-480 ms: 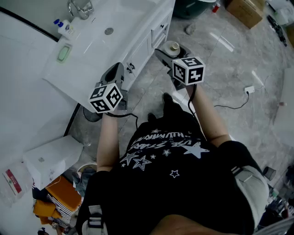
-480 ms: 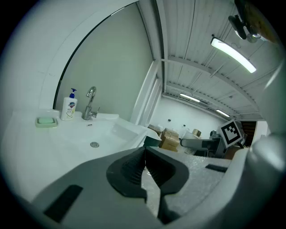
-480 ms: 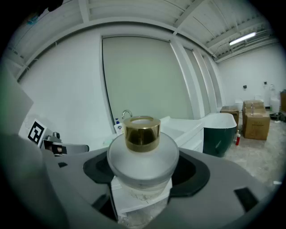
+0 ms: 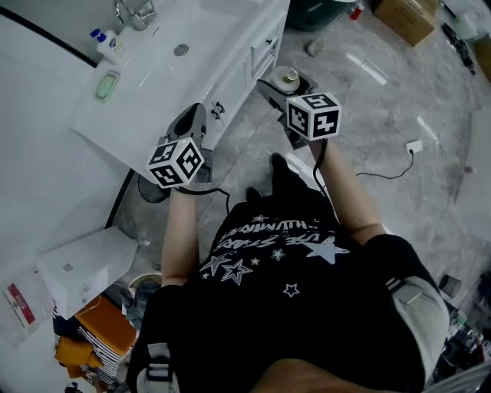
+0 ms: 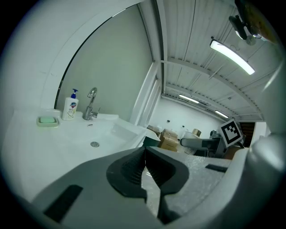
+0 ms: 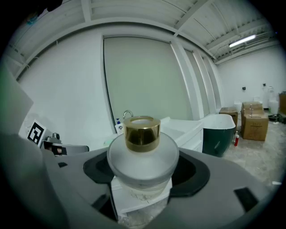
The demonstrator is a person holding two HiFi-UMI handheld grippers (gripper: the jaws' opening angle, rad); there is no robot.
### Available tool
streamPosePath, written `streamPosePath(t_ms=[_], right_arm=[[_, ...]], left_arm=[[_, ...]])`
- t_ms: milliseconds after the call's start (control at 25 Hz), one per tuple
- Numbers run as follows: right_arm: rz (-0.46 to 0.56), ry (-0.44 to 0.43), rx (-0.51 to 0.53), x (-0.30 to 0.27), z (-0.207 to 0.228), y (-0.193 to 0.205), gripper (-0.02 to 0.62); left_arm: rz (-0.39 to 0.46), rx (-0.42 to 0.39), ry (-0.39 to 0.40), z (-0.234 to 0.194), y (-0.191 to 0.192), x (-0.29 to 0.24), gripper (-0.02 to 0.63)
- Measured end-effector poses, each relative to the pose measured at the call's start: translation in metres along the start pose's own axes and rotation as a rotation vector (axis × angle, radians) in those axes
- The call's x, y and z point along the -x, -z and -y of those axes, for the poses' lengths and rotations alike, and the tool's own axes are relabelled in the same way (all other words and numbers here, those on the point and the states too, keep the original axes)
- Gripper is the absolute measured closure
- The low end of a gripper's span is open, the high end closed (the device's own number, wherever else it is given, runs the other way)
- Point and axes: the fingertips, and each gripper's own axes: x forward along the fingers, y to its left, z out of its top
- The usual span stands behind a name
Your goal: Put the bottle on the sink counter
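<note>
Change since the earlier frame: next to none that we can find; the left gripper (image 5: 144, 166), the right gripper (image 4: 285, 86) and the bottle (image 6: 143, 152) sit almost where they did in the head view, and only the whole view has crept slightly
Right gripper state: jaws spread wide and clamped on the frosted body of the bottle, one pad on either side
Bottle position: upright in that grip with its gold cap uppermost; we place it over the floor, in front of the cabinet (image 4: 236, 78) and not yet above the sink counter (image 4: 146, 100)
Left gripper state: jaws closed together with nothing between them, held near the counter's front edge
Counter layout: basin in the middle; soap dispenser (image 4: 111, 46), soap dish (image 4: 107, 86) and tap (image 4: 135, 12) along the wall side
Step in hand: we judge it to be the carry towards the counter; placing has not begun
How to do it well: raise the bottle clear of the counter edge, bring it over flat bare counter and not the sloping basin, keep it upright, lower until the base rests flat, then part the jaws and draw straight back
Risk: we expect the smooth round body to tip or roll if released tilted or too near the edge; the left gripper should keep out of the path
</note>
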Motion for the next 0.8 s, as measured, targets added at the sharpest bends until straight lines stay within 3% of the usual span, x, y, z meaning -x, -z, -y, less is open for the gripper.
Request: streamPosePath(t_ms=[480, 800], right_arm=[[-0.003, 0.009, -0.004, -0.005, -0.005, 0.004, 0.273], [-0.023, -0.016, -0.006, -0.034, 0.016, -0.001, 0.273]], left_arm=[[-0.020, 0.019, -0.014, -0.015, 0.016, 0.013, 0.597], [-0.022, 0.029, -0.046, -0.028, 0.010, -0.010, 0.597]])
